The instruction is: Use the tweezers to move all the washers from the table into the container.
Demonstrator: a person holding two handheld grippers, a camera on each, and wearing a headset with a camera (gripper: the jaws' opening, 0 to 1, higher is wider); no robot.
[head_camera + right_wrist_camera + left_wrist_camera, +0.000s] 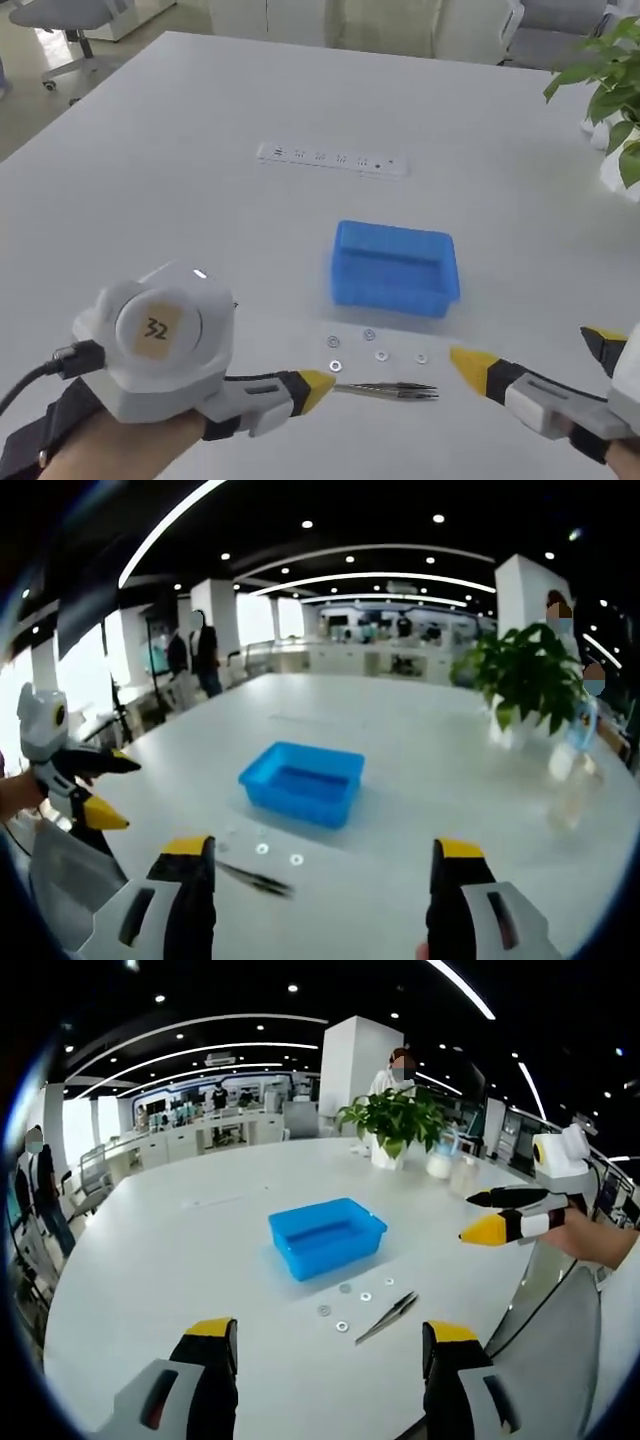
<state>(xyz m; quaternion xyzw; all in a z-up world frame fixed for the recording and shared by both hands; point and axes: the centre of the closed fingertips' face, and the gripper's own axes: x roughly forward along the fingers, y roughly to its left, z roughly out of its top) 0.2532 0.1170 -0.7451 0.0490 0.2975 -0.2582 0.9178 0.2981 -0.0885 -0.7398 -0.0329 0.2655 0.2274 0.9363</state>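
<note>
A pair of slim, dark metal tweezers (390, 391) is lying flat on the white surface (150, 150), low in the head view. Its long axis is running left to right across the frame. Its two arms seem to be parting toward the right end, though the tips are too small to tell apart. The left end is lying just beside the yellow jaw tip of the left hand-held gripper (332, 1332), which is holding nothing, its jaws standing wide apart. The right hand-held gripper (320, 847) is hovering at the lower right, likewise spread and empty. Five small silver ring washers (381, 355) are lying scattered just above the tweezers. Above them, a blue rectangular plastic container (395, 268) is sitting at the frame's centre.
</note>
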